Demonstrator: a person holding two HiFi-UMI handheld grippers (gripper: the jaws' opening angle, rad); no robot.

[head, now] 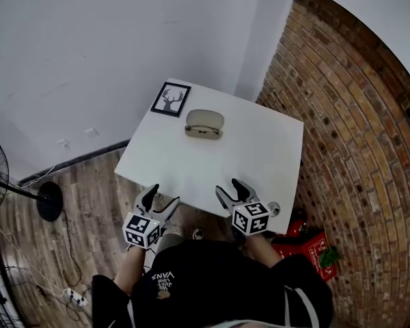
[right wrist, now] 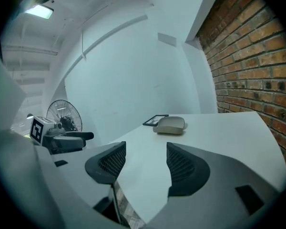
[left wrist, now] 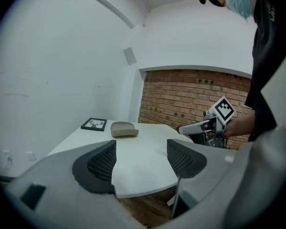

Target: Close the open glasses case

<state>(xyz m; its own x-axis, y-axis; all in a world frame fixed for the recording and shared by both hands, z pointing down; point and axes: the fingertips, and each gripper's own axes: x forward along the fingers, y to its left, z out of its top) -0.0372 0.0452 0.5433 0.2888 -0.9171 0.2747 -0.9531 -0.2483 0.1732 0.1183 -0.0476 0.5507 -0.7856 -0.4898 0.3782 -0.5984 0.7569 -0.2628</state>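
A beige glasses case (head: 204, 123) lies on the far part of the white table (head: 219, 162), its lid raised above the base. It shows small and far off in the left gripper view (left wrist: 124, 129) and in the right gripper view (right wrist: 171, 125). My left gripper (head: 160, 200) hovers open at the table's near edge on the left, with nothing between its jaws. My right gripper (head: 232, 191) is open too, over the near edge toward the right, also with nothing in it. Both point toward the case from well short of it.
A black-framed deer picture (head: 171, 100) lies at the table's far left corner, just left of the case. A brick wall (head: 355, 135) runs along the right. A standing fan (head: 14, 183) is on the wooden floor at left, and a red object (head: 314, 248) lies on the floor at right.
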